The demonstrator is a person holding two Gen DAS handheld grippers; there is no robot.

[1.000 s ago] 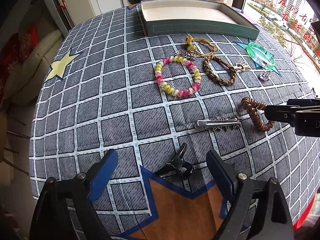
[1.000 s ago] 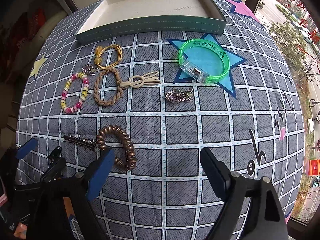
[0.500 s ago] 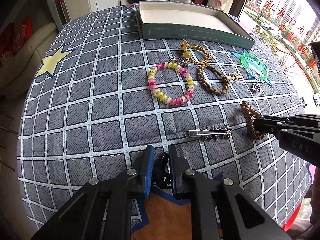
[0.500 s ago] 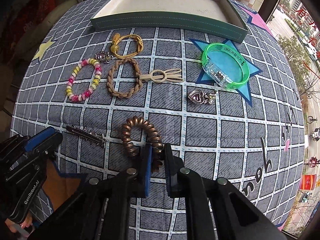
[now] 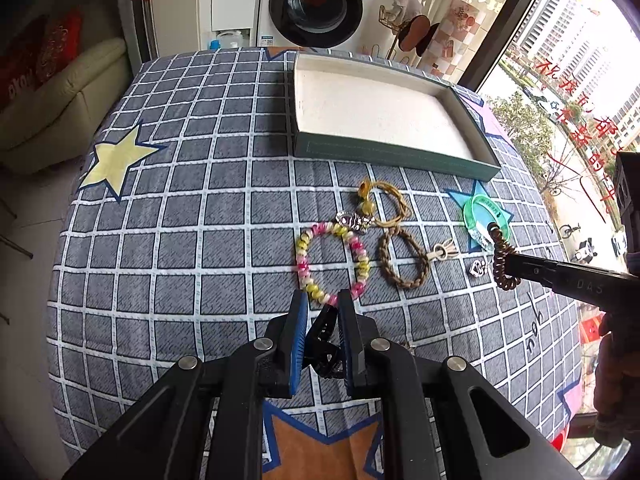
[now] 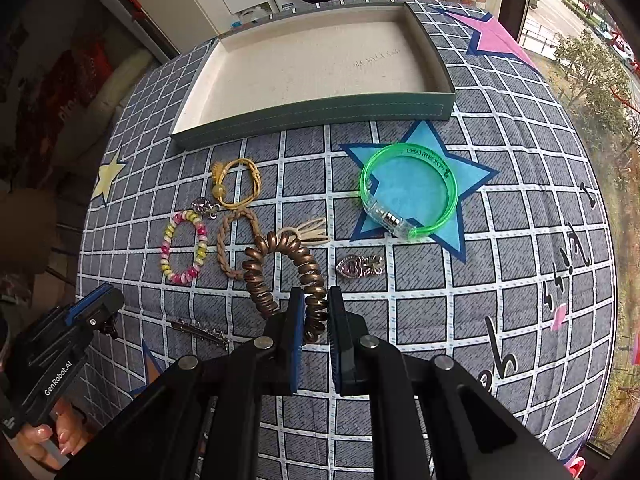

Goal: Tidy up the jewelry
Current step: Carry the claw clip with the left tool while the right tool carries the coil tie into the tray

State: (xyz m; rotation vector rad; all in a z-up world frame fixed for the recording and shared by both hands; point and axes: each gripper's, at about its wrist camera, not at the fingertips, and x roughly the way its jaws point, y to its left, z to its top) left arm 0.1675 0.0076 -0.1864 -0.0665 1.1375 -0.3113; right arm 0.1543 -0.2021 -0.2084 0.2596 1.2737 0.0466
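My left gripper (image 5: 322,308) is shut on a small black claw clip (image 5: 325,346) and holds it above the table. My right gripper (image 6: 314,304) is shut on a brown spiral hair tie (image 6: 280,276), lifted off the cloth; it also shows in the left wrist view (image 5: 502,264). The open green tray (image 5: 384,152) with a cream floor (image 6: 312,64) lies at the far side. On the cloth lie a pink-yellow bead bracelet (image 5: 332,260), a braided brown loop (image 5: 402,258), a yellow cord bracelet (image 6: 236,182), a green bangle (image 6: 408,196), a heart charm (image 6: 358,268) and a spiked silver hair clip (image 6: 200,330).
The table wears a grey checked cloth with stars (image 5: 116,160). A cream clip (image 6: 308,234) lies beside the braided loop and a silver charm (image 5: 354,220) beside the bead bracelet. A washing machine (image 5: 316,4) stands behind, a sofa (image 5: 60,96) left, a window (image 5: 568,80) right.
Both grippers closed from open: the left on the black claw clip, the right on the brown spiral hair tie. Both have since lifted their items off the cloth and moved toward the tray.
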